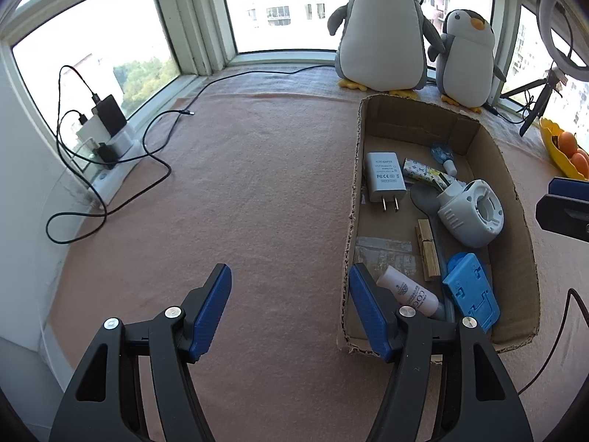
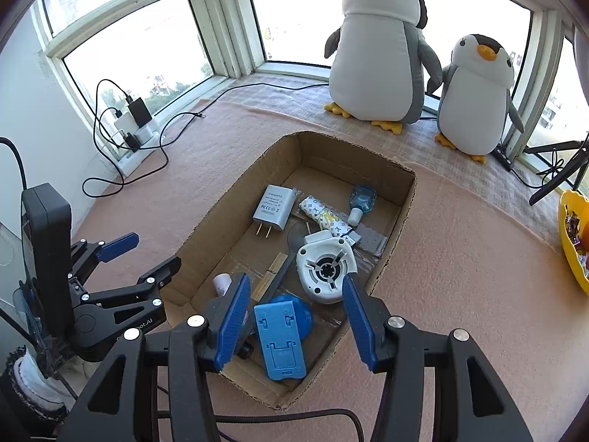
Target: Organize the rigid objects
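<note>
An open cardboard box [image 1: 352, 199] [image 2: 217, 217] lies on the pink mat. Inside are a white plug adapter [image 1: 384, 176] [image 2: 274, 208], a white round device [image 1: 471, 213] [image 2: 325, 269], a blue plastic stand [image 1: 471, 294] [image 2: 281, 339], a wooden clothespin [image 1: 427, 254], a pink tube [image 1: 408, 293] and a patterned tube [image 2: 324, 215]. My left gripper [image 1: 289, 270] [image 2: 141, 258] hangs open over the mat just left of the box, empty. My right gripper [image 2: 296, 280] is open above the box's near end; the blue stand lies below, untouched by the pads.
Two plush penguins [image 1: 383, 33] [image 2: 475, 95] stand by the window behind the box. A power strip with chargers and black cables [image 1: 106, 136] [image 2: 136, 125] sits at the left wall. A yellow bowl of oranges [image 1: 567, 147] and a tripod [image 2: 556, 169] are at the right.
</note>
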The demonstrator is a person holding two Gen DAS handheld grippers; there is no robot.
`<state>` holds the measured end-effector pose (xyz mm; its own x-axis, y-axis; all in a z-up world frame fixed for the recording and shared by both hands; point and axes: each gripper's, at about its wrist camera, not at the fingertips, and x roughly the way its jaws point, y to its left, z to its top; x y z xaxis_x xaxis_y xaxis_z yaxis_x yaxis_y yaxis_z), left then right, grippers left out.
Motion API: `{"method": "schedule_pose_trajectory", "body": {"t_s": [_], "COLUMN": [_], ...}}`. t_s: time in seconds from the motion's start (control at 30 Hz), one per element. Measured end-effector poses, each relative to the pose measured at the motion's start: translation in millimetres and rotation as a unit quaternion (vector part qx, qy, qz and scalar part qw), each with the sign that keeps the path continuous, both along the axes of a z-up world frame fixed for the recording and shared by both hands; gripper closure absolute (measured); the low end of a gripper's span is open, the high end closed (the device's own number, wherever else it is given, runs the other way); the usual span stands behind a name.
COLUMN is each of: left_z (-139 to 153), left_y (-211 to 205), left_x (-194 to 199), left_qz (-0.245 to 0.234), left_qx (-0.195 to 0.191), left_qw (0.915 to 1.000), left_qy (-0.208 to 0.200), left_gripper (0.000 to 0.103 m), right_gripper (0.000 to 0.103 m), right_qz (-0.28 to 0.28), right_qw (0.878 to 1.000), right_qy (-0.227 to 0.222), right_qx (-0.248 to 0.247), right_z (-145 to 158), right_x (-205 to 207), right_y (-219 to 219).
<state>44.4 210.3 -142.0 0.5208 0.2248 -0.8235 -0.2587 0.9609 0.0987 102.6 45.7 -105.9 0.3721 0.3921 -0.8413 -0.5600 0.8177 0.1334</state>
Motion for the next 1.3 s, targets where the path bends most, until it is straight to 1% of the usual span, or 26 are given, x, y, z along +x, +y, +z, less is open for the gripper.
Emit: {"method": "schedule_pose_trajectory", "body": {"t_s": [0.27, 0.43, 0.53, 0.63, 0.67, 0.73, 0.77, 0.8, 0.87, 1.03, 1.1, 1.13, 1.3], "left_z": [35, 61, 77, 92, 96, 105, 108, 112, 118, 125, 126, 127, 125], "left_y": [-11, -27, -37, -47, -50, -57, -59, -63, -69, -80, -85, -87, -92], "left_x": [-23, -36, -43, -51, -53, -58, -59, -61, -64, -67, -68, -68, -66], "left_qz": [0.009, 0.006, 0.006, 0.004, 0.003, 0.001, -0.001, -0.002, -0.007, -0.016, -0.019, -0.021, -0.024], "left_qx": [0.003, 0.009, 0.007, 0.006, 0.006, 0.005, 0.005, 0.004, 0.003, 0.000, -0.002, -0.003, -0.001], "left_qw": [0.9991, 0.9975, 0.9962, 0.9948, 0.9943, 0.9932, 0.9926, 0.9920, 0.9910, 0.9900, 0.9896, 0.9895, 0.9900], "left_qy": [-0.041, -0.069, -0.087, -0.102, -0.106, -0.116, -0.121, -0.127, -0.134, -0.140, -0.143, -0.143, -0.139], "left_gripper": [0.037, 0.037, 0.037, 0.037, 0.037, 0.034, 0.031, 0.030, 0.030, 0.029, 0.024, 0.024, 0.023], "right_gripper": [0.055, 0.050, 0.048, 0.046, 0.044, 0.041, 0.039, 0.037, 0.034, 0.032, 0.025, 0.024, 0.024], "right_qz": [-0.007, -0.019, -0.031, -0.043, -0.048, -0.059, -0.064, -0.069, -0.080, -0.103, -0.108, -0.108, -0.112], "right_qw": [1.000, 0.999, 0.998, 0.997, 0.996, 0.994, 0.993, 0.992, 0.990, 0.985, 0.984, 0.984, 0.983], "right_qy": [-0.018, -0.035, -0.045, -0.063, -0.070, -0.084, -0.092, -0.100, -0.113, -0.136, -0.141, -0.142, -0.146], "right_qx": [0.015, 0.024, 0.028, 0.030, 0.029, 0.029, 0.029, 0.029, 0.028, 0.017, 0.015, 0.014, 0.009], "right_z": [20, 40, 52, 64, 68, 75, 78, 81, 85, 89, 88, 88, 83], "right_x": [-24, -37, -43, -51, -54, -58, -61, -64, -68, -74, -75, -75, -76], "right_y": [-20, -43, -58, -70, -75, -83, -88, -93, -102, -118, -122, -124, -128]}}
